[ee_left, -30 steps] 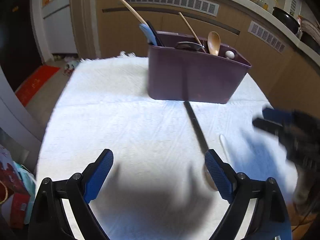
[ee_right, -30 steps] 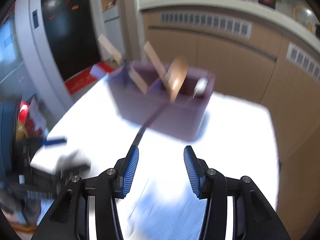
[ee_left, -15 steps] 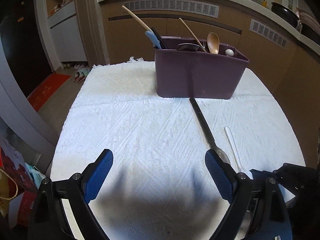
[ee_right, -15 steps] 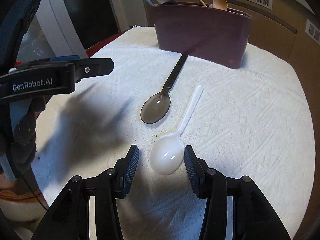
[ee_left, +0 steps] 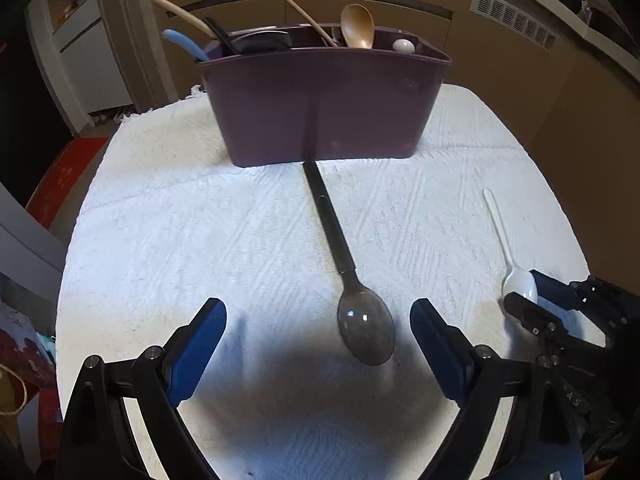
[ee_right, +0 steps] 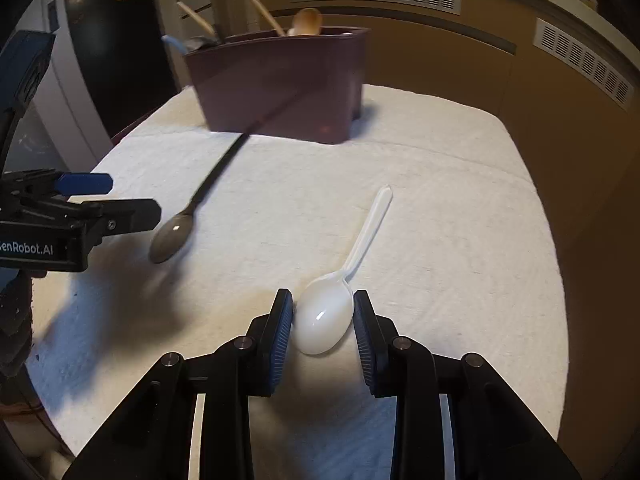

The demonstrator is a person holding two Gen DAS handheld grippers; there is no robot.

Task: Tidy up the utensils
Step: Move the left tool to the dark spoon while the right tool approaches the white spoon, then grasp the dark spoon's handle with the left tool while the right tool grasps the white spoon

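A white plastic spoon [ee_right: 362,240] lies on the white cloth with its bowl between the pads of my right gripper [ee_right: 323,308]. The jaws are closing and both pads touch the bowl's sides. A dark long-handled spoon [ee_left: 366,328] lies on the cloth, its handle tip against the purple utensil caddy [ee_left: 328,100]. My left gripper [ee_left: 318,312] hangs wide open over that spoon's bowl without touching it. In the left wrist view the right gripper [ee_left: 522,290] shows at the right, around the white spoon [ee_left: 498,224].
The caddy [ee_right: 280,80] holds wooden spoons [ee_left: 358,26], a light blue handle [ee_left: 184,42] and dark utensils. The cloth-covered table [ee_left: 200,220] drops off at its left and right edges. Brown cabinets with vents stand behind. The left gripper [ee_right: 120,198] sits beside the dark spoon [ee_right: 172,236].
Both grippers have come forward and down to the cloth. The right jaws have narrowed onto the white spoon's bowl. The left gripper now straddles the dark spoon's bowl.
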